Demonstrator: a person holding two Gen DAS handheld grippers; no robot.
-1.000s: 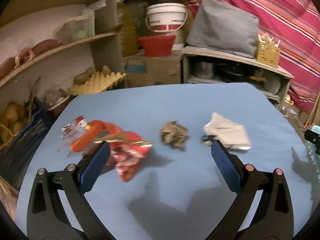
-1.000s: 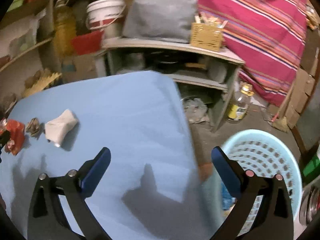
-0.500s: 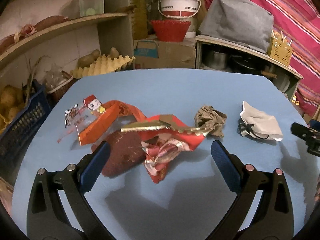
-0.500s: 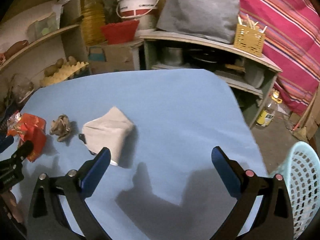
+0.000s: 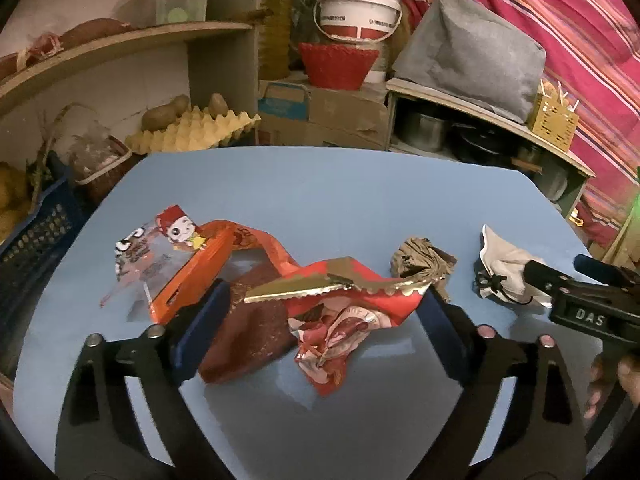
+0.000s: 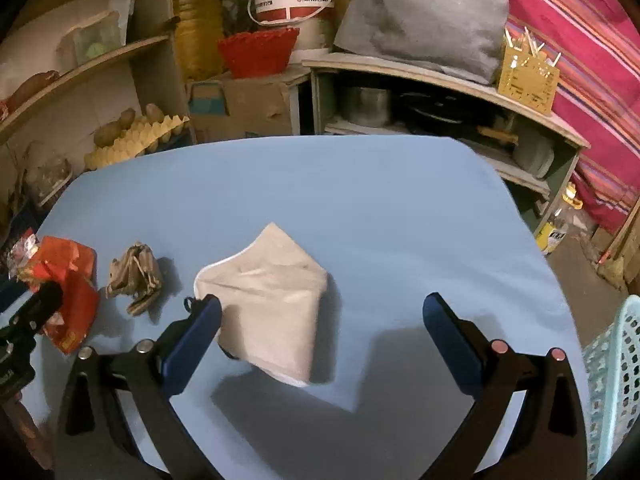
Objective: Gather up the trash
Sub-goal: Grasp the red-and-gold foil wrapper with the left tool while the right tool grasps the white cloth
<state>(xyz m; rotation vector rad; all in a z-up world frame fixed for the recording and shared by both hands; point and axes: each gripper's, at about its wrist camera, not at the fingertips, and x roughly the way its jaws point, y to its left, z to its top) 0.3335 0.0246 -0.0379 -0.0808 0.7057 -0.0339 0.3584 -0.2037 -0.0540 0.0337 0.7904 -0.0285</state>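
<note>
On the blue table (image 5: pixel 320 184) lie red snack wrappers (image 5: pixel 332 312), a crumpled brown paper (image 5: pixel 424 260) and a white face mask (image 5: pixel 508 272). My left gripper (image 5: pixel 320 320) is open, its jaws on either side of the red wrappers. My right gripper (image 6: pixel 320 328) is open, with the white mask (image 6: pixel 272 300) between its fingers, close to the left finger (image 6: pixel 192 332). The brown paper (image 6: pixel 136 276) and red wrappers (image 6: pixel 68 280) lie left of it. A light blue laundry basket (image 6: pixel 612 380) stands off the table's right edge.
Shelves behind the table hold a white bucket (image 5: pixel 360 8), a red bowl (image 5: pixel 336 64), a grey bag (image 5: pixel 472 52), egg trays with potatoes (image 5: pixel 192 128) and pots. A dark blue crate (image 5: pixel 28 240) stands at the left. The right gripper's body (image 5: pixel 592 300) shows at the right.
Both grippers have moved forward and lower. The red wrappers now lie between the left fingers, and the right gripper has swung left from the basket to the white mask.
</note>
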